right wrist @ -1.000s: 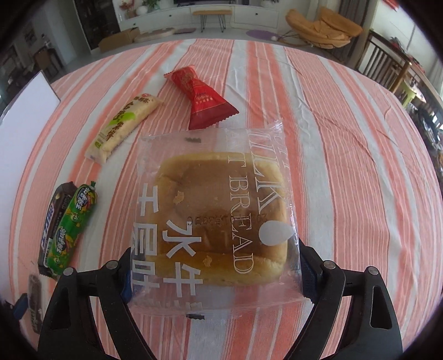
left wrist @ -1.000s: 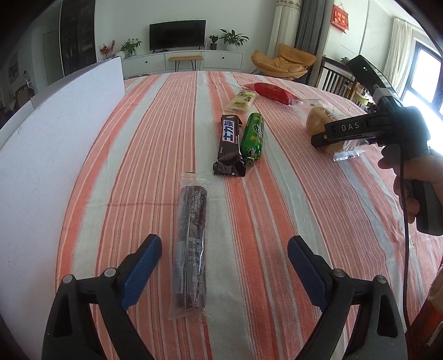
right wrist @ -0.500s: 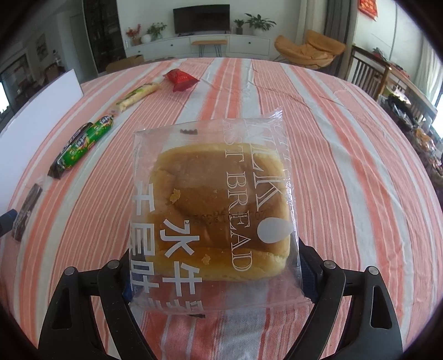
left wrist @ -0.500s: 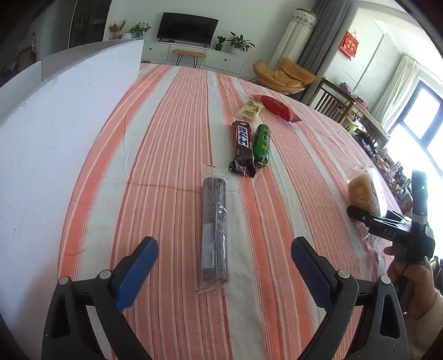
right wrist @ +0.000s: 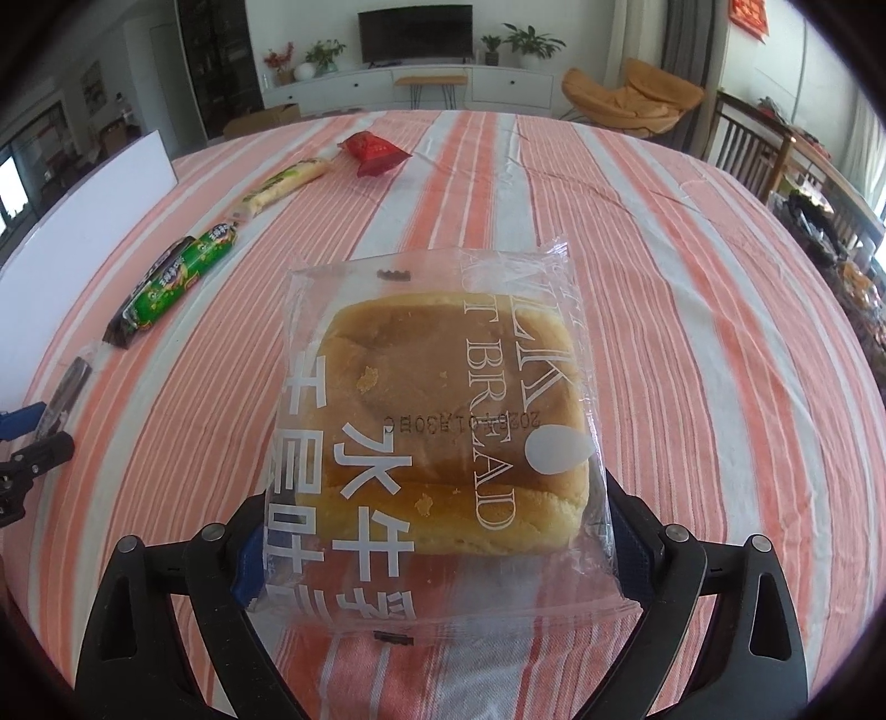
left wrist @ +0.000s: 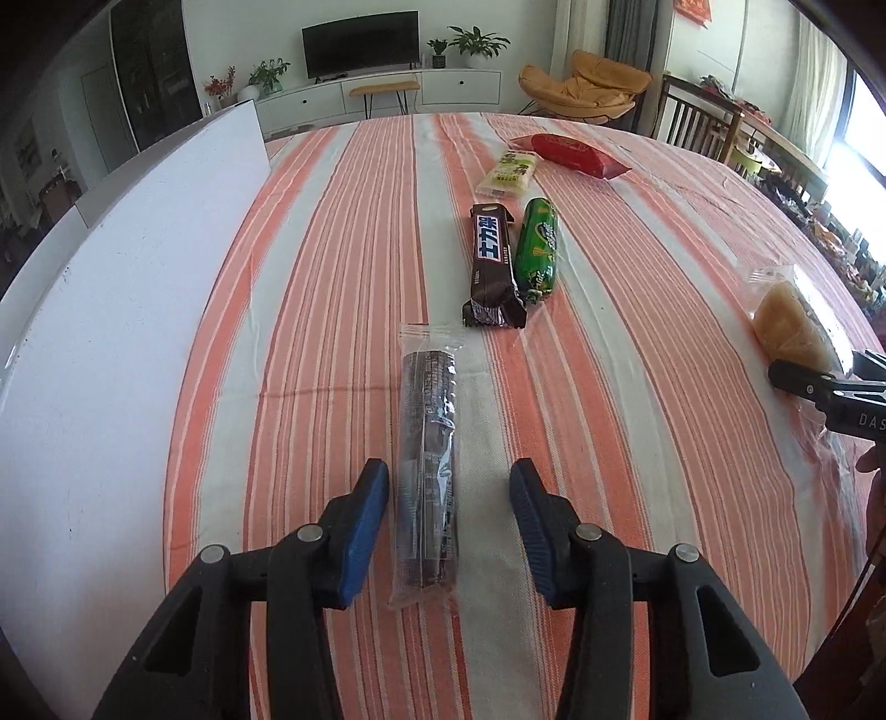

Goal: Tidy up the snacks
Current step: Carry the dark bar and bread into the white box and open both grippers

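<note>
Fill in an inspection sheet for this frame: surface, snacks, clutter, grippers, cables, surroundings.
Surface: round table under an orange-and-white striped cloth; white board along its left side.
Job's things: clear-wrapped dark biscuit roll; brown chocolate bar beside green sausage pack; pale yellow pack; red pack; bagged milk bread.
Clutter: nothing seen.
Grippers: left hand-held gripper open, fingers either side of the biscuit roll; right hand-held gripper shut on the milk bread.
Cables: nothing seen.
Surroundings: TV, potted plants, orange armchair, wooden chairs.
</note>
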The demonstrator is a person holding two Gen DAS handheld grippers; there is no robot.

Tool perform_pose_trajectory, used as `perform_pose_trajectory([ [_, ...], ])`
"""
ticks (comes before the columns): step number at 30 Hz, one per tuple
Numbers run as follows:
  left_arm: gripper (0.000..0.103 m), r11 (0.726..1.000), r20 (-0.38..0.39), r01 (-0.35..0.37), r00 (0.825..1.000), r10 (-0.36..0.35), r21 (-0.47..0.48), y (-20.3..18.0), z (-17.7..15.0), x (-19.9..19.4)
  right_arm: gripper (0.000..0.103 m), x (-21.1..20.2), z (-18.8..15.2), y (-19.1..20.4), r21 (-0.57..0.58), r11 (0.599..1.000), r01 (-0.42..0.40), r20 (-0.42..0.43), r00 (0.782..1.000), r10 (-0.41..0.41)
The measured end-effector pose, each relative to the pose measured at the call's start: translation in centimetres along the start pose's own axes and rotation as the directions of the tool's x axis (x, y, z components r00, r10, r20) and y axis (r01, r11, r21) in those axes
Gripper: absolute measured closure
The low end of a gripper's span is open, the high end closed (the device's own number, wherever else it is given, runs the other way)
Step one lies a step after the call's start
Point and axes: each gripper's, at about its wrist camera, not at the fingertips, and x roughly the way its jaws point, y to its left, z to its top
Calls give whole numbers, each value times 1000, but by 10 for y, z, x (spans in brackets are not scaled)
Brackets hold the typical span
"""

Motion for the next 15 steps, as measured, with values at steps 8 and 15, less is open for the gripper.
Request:
perform_pose_trajectory([
  [8,86,994,19,74,997,-73,-84,13,-6,-6,8,-27,19,-5,37,998,-46,-95,994,49],
  [15,87,978,48,143,989,-137,-149,27,-8,-22,31,-16,27,3,0,1000,-24,-151,988,23],
])
